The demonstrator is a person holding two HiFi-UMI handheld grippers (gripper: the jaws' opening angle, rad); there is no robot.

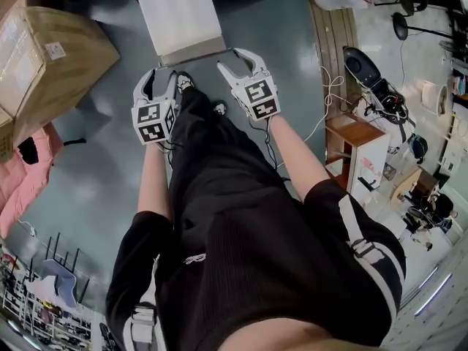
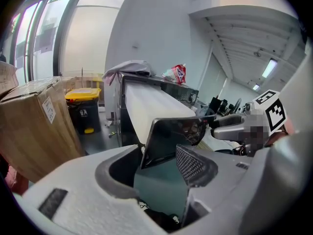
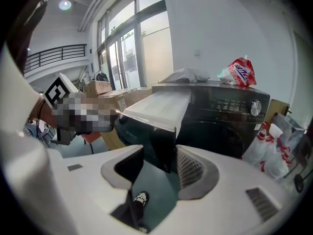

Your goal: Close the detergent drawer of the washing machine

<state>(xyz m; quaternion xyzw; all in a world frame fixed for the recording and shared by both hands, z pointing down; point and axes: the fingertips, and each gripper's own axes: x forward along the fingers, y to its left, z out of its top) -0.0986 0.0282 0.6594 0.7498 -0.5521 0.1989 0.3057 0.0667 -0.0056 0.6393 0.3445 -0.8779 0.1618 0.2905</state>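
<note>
Grey floor [image 1: 110, 145], detergent drawer [image 1: 179, 13] pulled out.
Left hand-held gripper [image 1: 161, 79] and right hand-held gripper [image 1: 235, 58], jaws apart, at its front corners, gripping nothing.

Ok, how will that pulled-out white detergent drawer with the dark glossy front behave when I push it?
Probably stiff: the white detergent drawer juts out long and straight, without sagging. Its dark glossy front looks slick, so a push may skid. Extended this far, a one-corner push might bind it; press both ends evenly.
</note>
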